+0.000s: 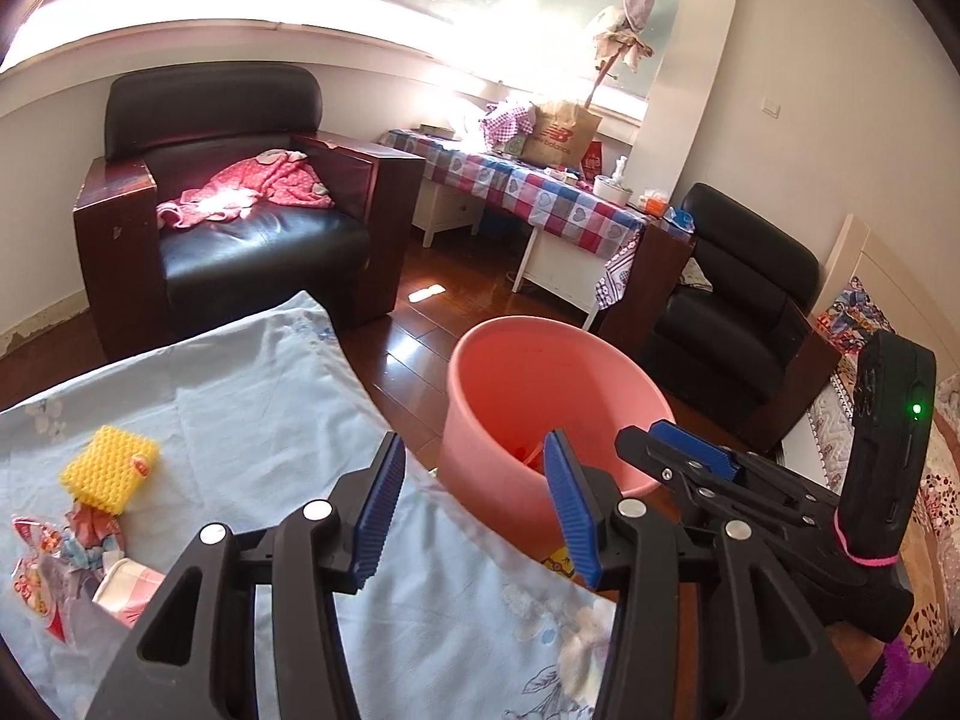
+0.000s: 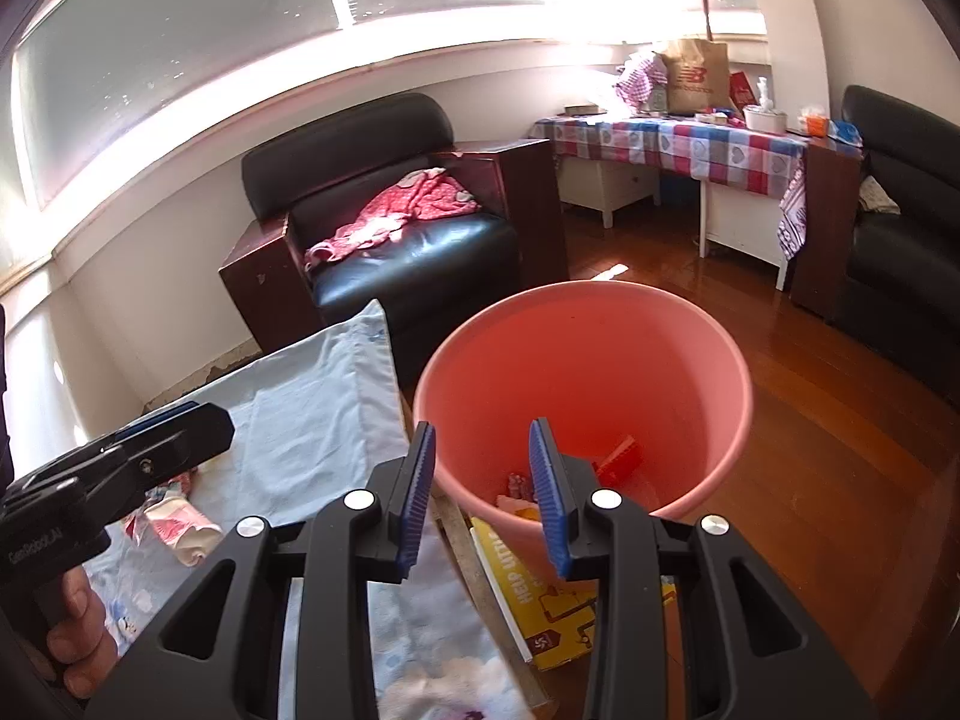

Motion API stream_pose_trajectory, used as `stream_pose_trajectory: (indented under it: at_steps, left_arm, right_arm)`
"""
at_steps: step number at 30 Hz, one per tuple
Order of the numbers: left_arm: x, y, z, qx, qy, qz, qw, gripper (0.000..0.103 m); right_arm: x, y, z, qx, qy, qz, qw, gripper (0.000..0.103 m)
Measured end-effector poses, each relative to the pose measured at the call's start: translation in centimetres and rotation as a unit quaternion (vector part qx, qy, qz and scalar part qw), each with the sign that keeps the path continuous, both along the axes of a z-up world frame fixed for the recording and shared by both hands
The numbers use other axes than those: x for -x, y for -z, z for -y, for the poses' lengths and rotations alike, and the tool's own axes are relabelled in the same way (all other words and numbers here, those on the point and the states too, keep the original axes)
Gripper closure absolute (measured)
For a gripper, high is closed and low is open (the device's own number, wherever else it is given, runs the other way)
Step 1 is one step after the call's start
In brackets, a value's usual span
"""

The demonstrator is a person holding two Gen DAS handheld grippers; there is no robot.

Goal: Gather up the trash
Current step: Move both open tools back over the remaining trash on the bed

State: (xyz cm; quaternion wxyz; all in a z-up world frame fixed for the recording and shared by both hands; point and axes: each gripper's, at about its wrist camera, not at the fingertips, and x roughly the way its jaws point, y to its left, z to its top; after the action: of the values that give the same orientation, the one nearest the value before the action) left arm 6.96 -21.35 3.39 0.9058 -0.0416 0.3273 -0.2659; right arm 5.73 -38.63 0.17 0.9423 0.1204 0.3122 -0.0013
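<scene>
A pink bucket (image 1: 540,384) stands on the wood floor beside a table under a light blue cloth (image 1: 252,396); in the right wrist view the bucket (image 2: 588,354) holds a red piece (image 2: 621,459) and other scraps. My left gripper (image 1: 474,510) is open and empty over the cloth's edge near the bucket. My right gripper (image 2: 483,492) is open and empty above the bucket's near rim. On the cloth lie a yellow sponge (image 1: 111,465), crumpled wrappers (image 1: 42,570) and a pink-and-white packet (image 1: 126,591), which also shows in the right wrist view (image 2: 180,525).
A yellow book (image 2: 540,600) lies under the bucket's near side. A black armchair (image 1: 240,204) with a pink garment stands behind, a checked-cloth table (image 1: 540,192) with a paper bag to its right, and another black chair (image 1: 738,312) at the right.
</scene>
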Motion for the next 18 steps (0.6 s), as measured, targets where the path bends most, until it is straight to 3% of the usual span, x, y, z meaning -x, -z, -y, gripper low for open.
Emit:
stream_pose_trajectory:
  at_steps: [9, 18]
  left_arm:
    - [1.6, 0.1, -5.0, -0.009, -0.034, 0.012, 0.9993, 0.055]
    - [3.5, 1.1, -12.5, -0.011, -0.115, -0.003, 0.9933, 0.055]
  right_arm:
    - [0.2, -0.2, -3.2, -0.006, -0.050, -0.011, 0.999, 0.070]
    - [-0.2, 0.7, -7.1, -0.020, -0.109, -0.029, 0.993, 0.070]
